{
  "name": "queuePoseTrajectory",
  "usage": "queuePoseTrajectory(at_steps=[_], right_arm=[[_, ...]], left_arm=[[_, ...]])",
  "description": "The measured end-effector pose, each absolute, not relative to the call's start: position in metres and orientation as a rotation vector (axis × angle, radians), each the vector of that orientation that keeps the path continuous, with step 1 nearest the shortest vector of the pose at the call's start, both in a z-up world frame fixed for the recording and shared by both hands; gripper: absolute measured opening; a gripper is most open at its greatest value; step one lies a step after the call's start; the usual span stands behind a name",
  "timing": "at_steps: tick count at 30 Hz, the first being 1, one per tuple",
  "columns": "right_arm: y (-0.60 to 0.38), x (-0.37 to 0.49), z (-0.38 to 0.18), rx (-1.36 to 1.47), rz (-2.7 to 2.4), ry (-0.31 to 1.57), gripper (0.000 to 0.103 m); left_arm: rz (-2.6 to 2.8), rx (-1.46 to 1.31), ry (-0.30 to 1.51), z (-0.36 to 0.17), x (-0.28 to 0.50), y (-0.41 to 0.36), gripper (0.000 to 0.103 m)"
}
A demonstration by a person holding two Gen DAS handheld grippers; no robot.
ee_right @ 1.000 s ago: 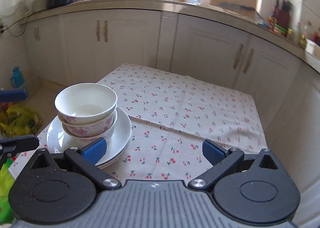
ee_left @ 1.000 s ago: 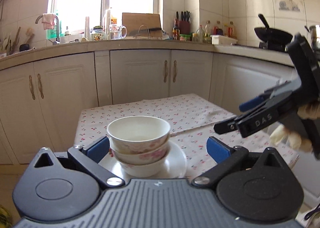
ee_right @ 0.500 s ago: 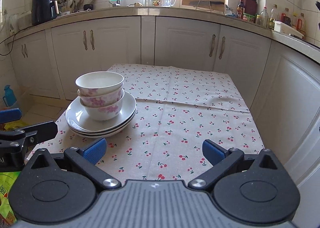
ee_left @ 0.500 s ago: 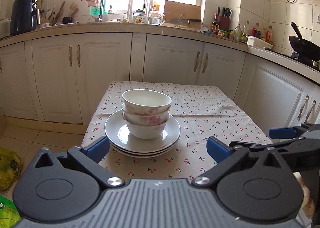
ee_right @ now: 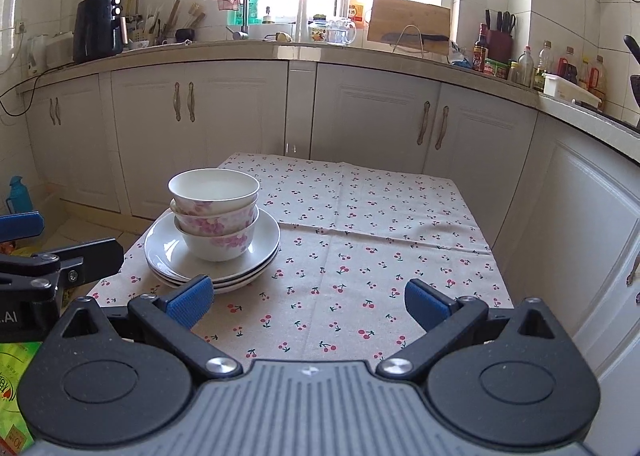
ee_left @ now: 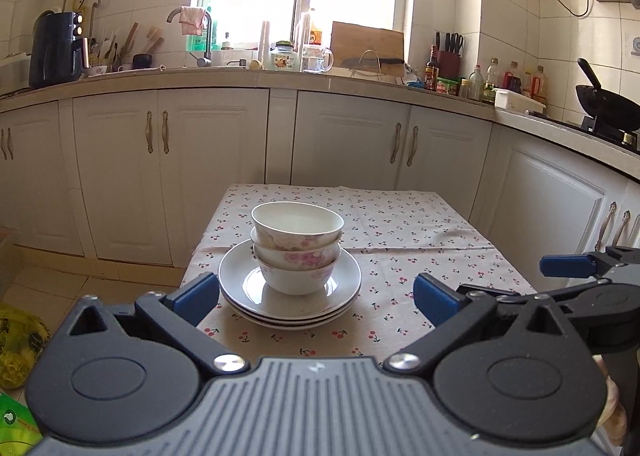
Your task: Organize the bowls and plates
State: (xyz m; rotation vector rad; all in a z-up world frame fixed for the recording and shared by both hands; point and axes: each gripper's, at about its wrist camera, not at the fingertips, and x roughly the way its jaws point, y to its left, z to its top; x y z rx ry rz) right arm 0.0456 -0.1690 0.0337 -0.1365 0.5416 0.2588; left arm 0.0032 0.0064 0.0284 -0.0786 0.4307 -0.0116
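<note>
Three white bowls with pink flowers (ee_left: 297, 246) (ee_right: 215, 212) are nested in one stack. The stack stands on a pile of white plates (ee_left: 240, 288) (ee_right: 160, 256) near the table's left front part. My left gripper (ee_left: 316, 296) is open and empty, just short of the plates. My right gripper (ee_right: 306, 298) is open and empty over the table's front edge, to the right of the plates. Each gripper shows at the side of the other's view.
The small table has a cherry-print cloth (ee_left: 400, 224) (ee_right: 360, 216). White kitchen cabinets (ee_left: 352, 144) and a crowded counter run behind and along the right. A yellow bag (ee_left: 20, 348) lies on the floor at the left.
Both grippers have pulled back and risen away from the stack, so the whole table and kitchen now show. The bowls and plates have stayed where they were.
</note>
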Motion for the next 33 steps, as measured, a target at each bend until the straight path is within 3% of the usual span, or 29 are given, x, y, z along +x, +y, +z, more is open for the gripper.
queuePoseTrajectory(at_steps=[33], right_arm=[[-0.1711, 0.0404, 0.0406, -0.137, 0.216, 0.51, 0.103]], left_arm=[[-0.017, -0.086, 0.431, 0.0309, 0.0025, 0.0052, 0.102]])
